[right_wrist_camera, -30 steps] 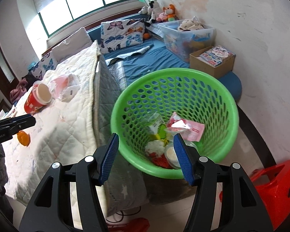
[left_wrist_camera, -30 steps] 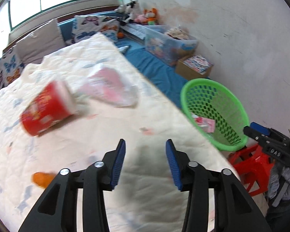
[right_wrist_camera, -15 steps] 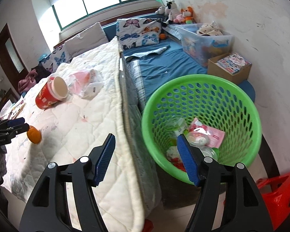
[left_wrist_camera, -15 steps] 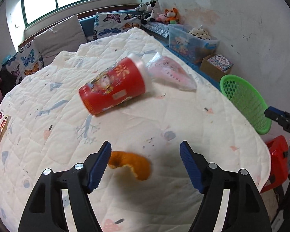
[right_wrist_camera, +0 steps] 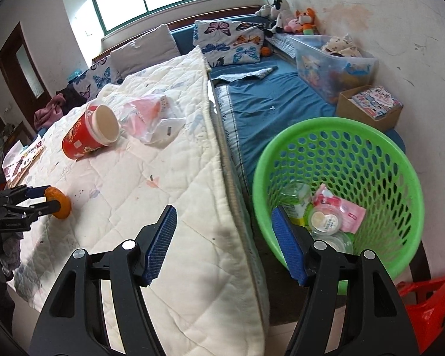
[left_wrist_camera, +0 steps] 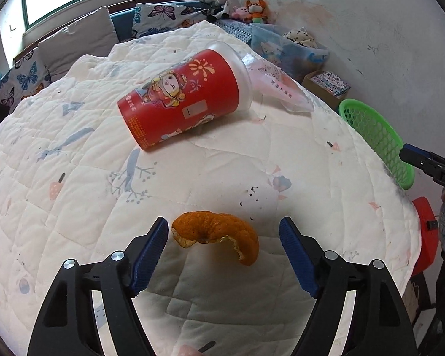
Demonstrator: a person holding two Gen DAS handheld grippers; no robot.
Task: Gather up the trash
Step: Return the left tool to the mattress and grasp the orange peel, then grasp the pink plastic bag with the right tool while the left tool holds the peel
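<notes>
Straddling orange peel [left_wrist_camera: 219, 233], left gripper [left_wrist_camera: 222, 244] spread wide

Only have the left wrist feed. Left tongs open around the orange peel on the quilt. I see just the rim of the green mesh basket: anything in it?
Observer: Yes. The green plastic mesh basket already holds trash, including a pink packet and a clear lidded tub.
Operator: Right tongs carrying anything?
Observer: No. The right tongs are open and empty, over the edge of the white quilt beside the basket.
Operator: Anything inside the red cup?
Observer: The red paper cup lies on its side; the part of its cream inside that shows looks empty.
</notes>
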